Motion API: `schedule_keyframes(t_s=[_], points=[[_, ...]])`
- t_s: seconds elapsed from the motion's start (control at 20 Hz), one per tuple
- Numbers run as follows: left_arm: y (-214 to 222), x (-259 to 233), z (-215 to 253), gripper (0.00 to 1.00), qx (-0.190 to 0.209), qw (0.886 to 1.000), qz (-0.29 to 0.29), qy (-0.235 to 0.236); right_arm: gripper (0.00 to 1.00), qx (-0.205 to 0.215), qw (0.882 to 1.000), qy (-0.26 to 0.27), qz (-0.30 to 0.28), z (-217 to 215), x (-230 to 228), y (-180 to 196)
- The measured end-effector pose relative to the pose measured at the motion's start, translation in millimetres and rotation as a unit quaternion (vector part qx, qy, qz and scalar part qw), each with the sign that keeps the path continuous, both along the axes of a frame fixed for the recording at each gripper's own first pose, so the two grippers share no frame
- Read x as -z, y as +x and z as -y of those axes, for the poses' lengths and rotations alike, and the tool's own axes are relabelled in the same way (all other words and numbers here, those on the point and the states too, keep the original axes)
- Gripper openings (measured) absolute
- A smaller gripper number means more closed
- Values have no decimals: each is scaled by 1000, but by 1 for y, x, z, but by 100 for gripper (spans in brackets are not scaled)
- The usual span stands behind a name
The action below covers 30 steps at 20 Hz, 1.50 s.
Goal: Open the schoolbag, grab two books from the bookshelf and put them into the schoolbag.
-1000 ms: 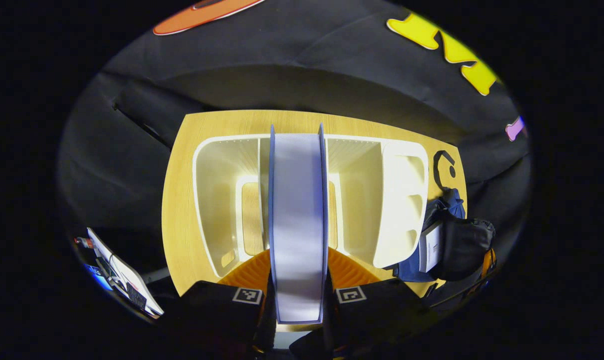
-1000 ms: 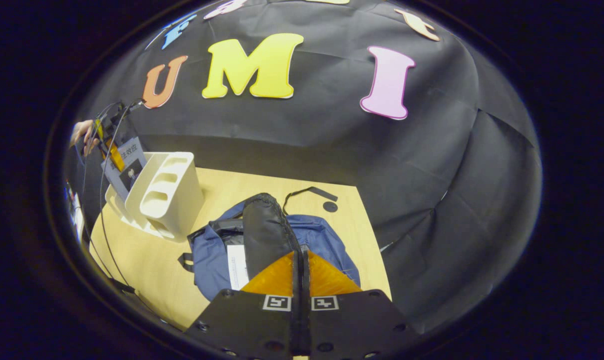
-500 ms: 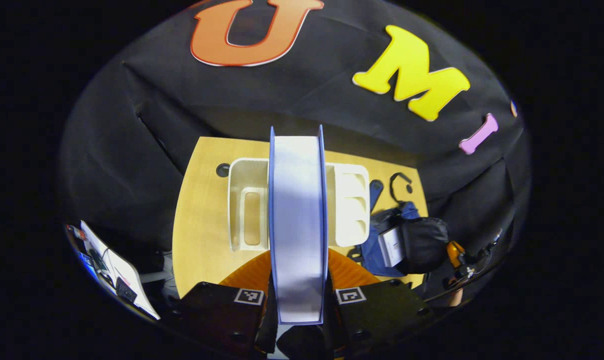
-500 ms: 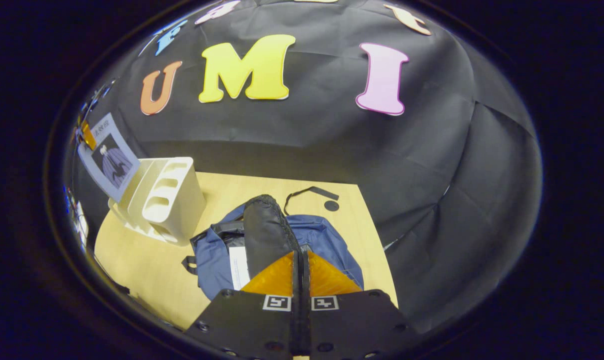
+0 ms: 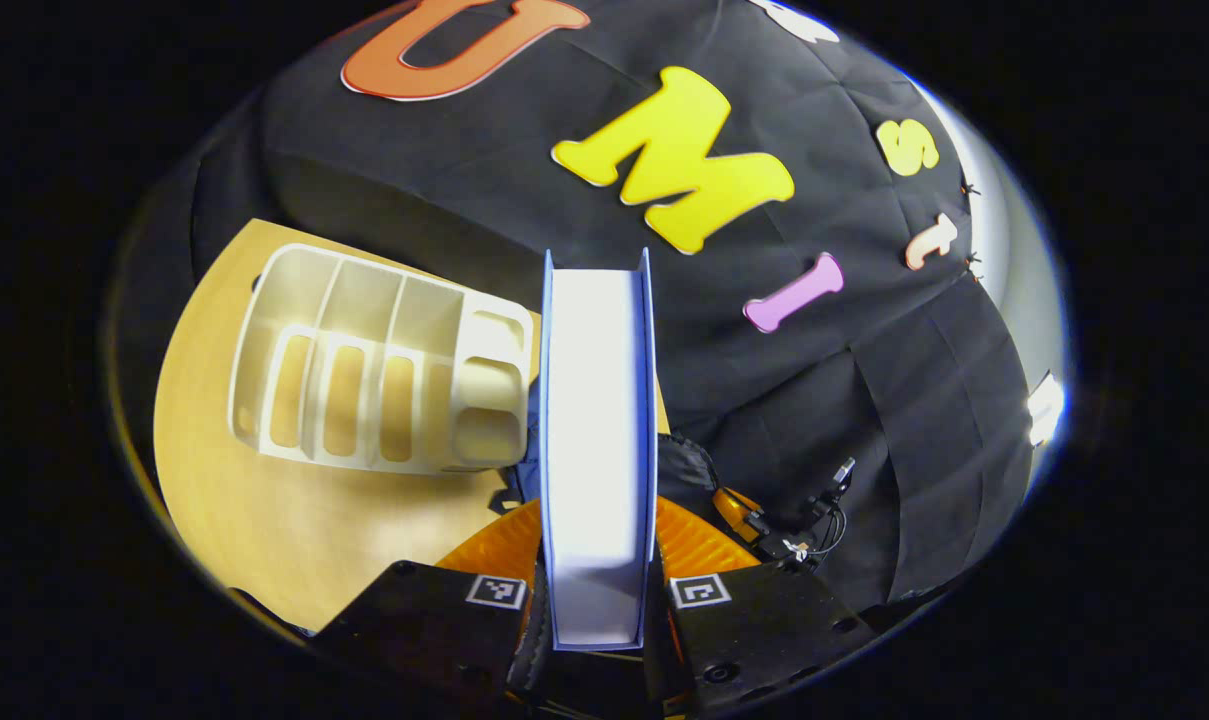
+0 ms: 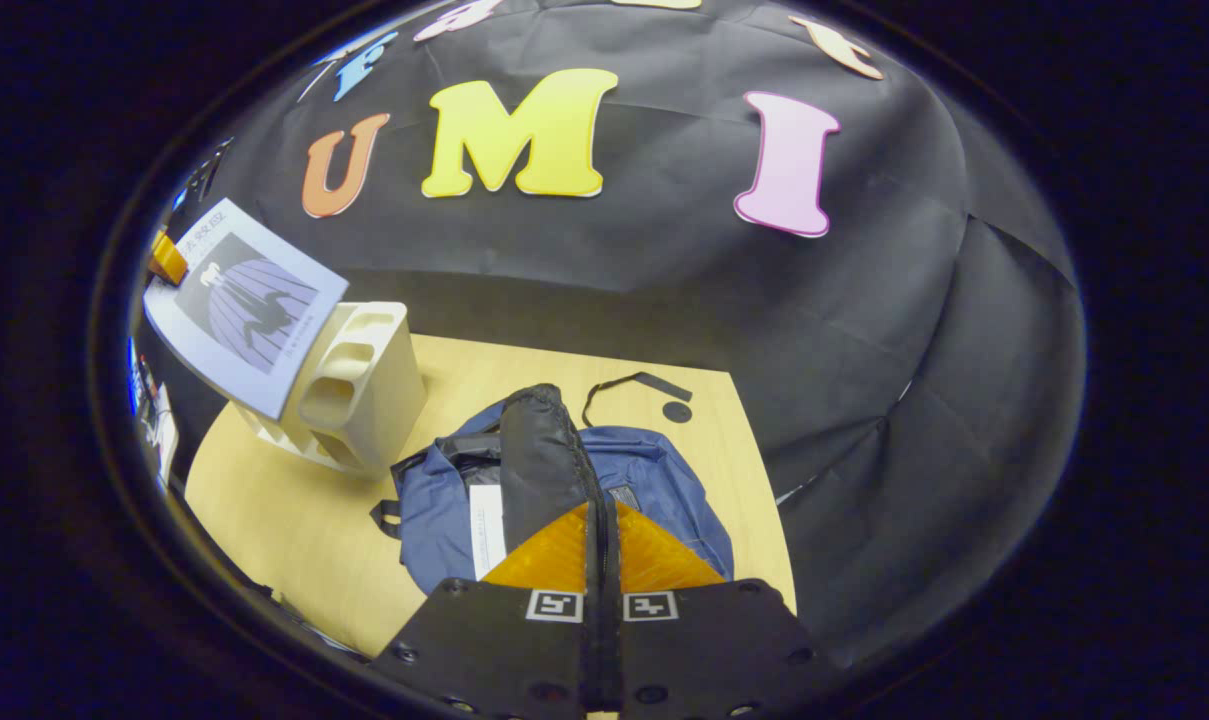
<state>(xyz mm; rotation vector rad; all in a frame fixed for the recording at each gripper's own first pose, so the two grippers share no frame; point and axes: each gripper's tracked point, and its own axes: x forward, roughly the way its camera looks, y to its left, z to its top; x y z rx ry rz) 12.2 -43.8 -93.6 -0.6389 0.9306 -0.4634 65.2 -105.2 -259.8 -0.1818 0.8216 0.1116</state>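
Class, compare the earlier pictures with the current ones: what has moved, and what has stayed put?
The left gripper, shut on the blue-covered book, has lifted it out of the cream plastic bookshelf and swung it toward the blue schoolbag. The right gripper stays pinching the bag's black flap; shelf and bag have not moved.

Bookshelf (image 6: 349,390) left of schoolbag (image 6: 654,480), perhaps touching

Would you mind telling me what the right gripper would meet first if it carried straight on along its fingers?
Most likely the black flap of the schoolbag, straight ahead of the right gripper; depth is unclear.
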Motion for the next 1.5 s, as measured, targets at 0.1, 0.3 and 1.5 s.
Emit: schedule_keyframes(t_s=[0.1, 0.3, 1.5], points=[[-12, 20, 35, 38, 9, 1000, -17, -22, 0, -7, 1000, -2, 0, 2, 0, 0], [-26, 71, 88, 43, 7, 997, -56, -56, 0, -11, 1000, -4, -1, 8, -1, 1], [-6, 195, 173, 38, -18, 986, -129, -105, 12, -9, 999, 11, -44, 32, 22, 3]])
